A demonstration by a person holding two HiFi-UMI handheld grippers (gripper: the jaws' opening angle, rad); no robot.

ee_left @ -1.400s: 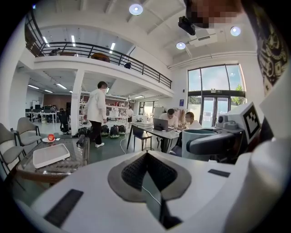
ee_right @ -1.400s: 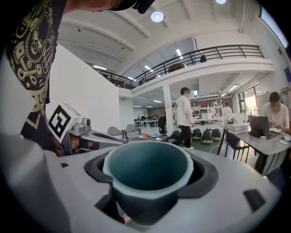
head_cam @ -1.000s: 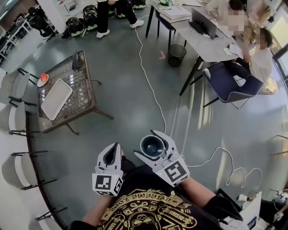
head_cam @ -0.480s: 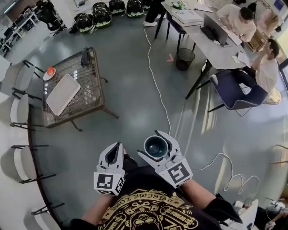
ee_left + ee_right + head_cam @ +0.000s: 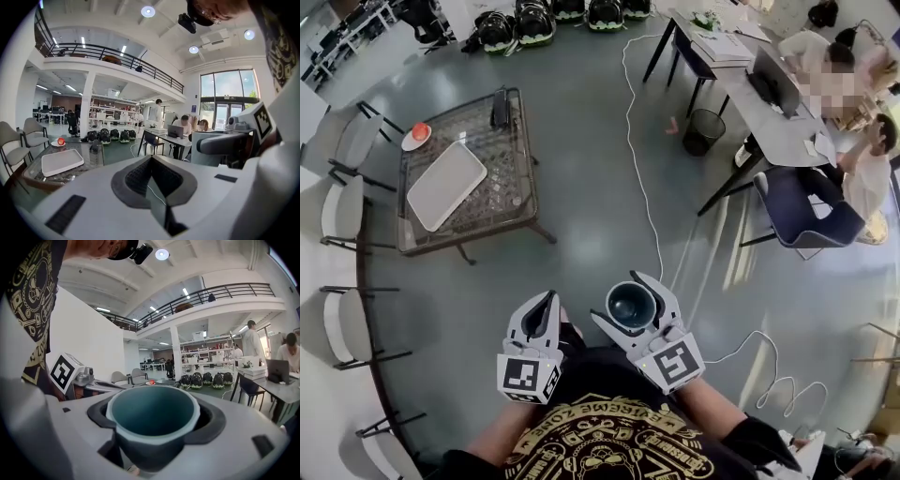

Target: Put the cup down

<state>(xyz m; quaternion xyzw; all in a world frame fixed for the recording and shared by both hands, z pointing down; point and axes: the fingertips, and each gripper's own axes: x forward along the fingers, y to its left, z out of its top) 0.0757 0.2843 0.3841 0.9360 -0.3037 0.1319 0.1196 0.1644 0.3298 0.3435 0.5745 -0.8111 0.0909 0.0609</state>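
Beyond the gripped cup [image 5: 630, 305], a white tray [image 5: 446, 185] lies on the glass table [image 5: 512, 187].

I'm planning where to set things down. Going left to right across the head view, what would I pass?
White chair → tray → left gripper → cup → bin → blue chair.

White tray [image 5: 447, 185] on glass table [image 5: 502, 190]; black bin [image 5: 704, 131] beside desk [image 5: 789, 128]
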